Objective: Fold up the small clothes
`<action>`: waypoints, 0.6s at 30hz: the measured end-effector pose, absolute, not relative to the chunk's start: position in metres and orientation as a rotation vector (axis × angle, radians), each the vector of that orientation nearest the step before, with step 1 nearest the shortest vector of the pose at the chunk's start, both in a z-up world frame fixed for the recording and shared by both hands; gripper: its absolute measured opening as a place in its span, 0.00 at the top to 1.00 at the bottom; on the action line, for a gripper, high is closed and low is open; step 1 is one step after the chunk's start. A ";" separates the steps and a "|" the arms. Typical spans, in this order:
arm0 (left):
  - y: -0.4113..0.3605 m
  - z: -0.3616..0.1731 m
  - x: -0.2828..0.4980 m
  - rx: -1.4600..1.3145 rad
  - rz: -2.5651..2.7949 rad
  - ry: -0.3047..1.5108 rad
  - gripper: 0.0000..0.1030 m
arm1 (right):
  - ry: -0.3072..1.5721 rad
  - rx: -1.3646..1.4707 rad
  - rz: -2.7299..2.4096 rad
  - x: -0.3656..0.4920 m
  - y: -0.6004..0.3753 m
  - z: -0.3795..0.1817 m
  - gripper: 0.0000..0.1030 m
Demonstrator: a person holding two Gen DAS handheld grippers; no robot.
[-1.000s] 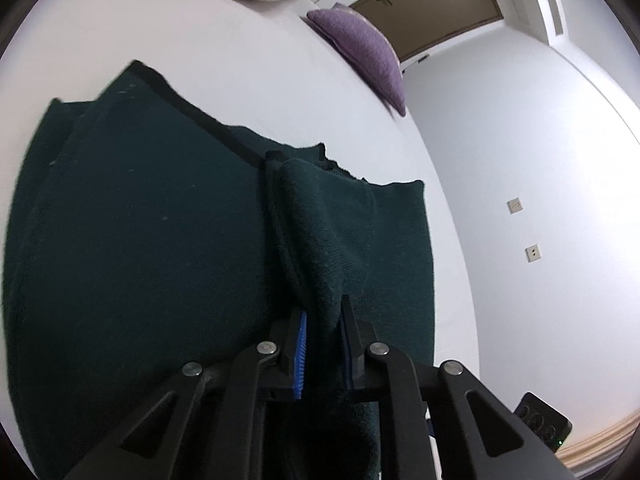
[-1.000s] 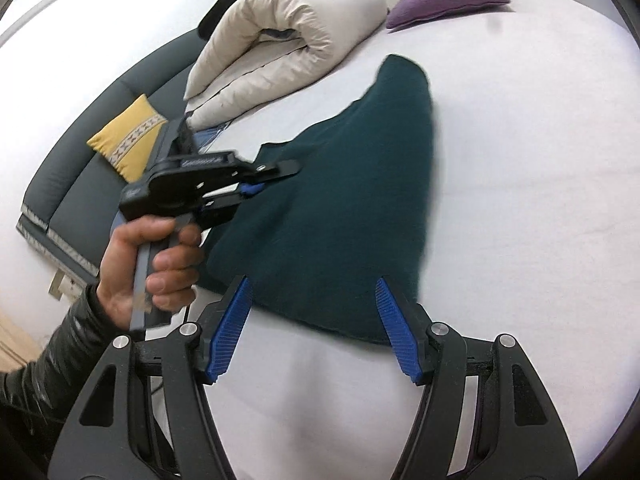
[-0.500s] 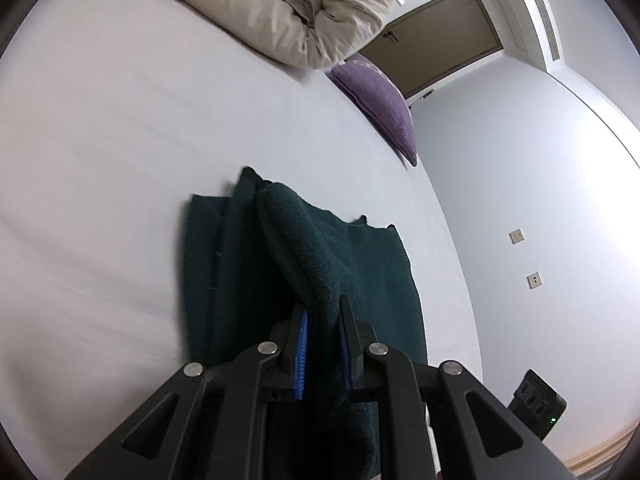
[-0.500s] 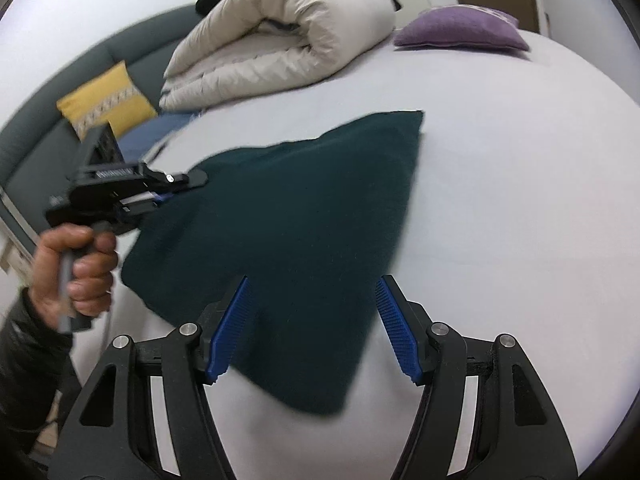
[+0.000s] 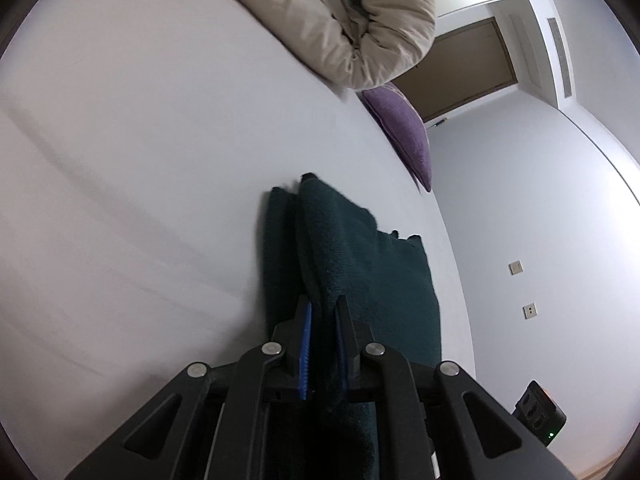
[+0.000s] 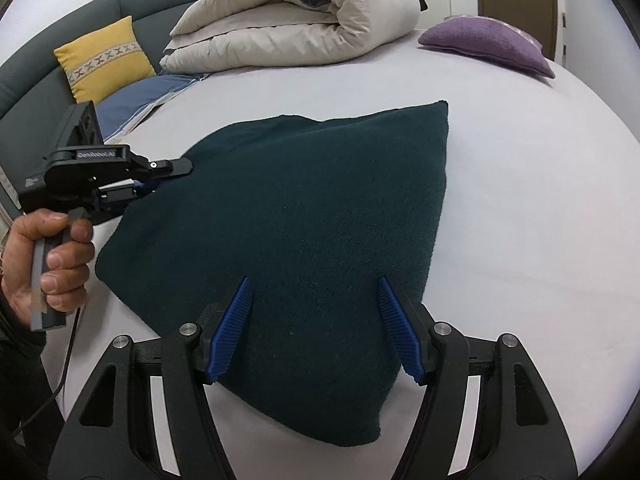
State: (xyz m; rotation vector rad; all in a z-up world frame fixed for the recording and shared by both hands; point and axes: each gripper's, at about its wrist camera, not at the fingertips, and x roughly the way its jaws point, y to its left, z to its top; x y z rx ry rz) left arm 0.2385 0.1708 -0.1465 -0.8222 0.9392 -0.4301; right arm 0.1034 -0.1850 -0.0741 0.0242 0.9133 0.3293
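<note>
Bed [image 6: 520, 208]: white sheet, fills the frame. Rolled duvet [image 6: 304, 20]: top centre. Dark green cloth [image 6: 304, 220]: folded, frame centre, flat on bed. Left tongs [image 5: 323, 312]: pinched on cloth's corner. Right tongs [image 6: 316, 312]: wide apart, holding nothing, over cloth's lower edge.

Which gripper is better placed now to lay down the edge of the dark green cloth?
Left. The left gripper is already shut on the dark green cloth at its edge; the right gripper hangs open above it, holding nothing.

Rolled duvet [image 6: 304, 20], purple cushion [image 6: 488, 44], yellow cushion [image 6: 104, 56].
</note>
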 end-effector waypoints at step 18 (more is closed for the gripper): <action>0.167 -0.156 0.234 -0.795 -0.353 0.945 0.84 | 0.932 -0.043 0.351 0.107 -0.172 -0.089 0.32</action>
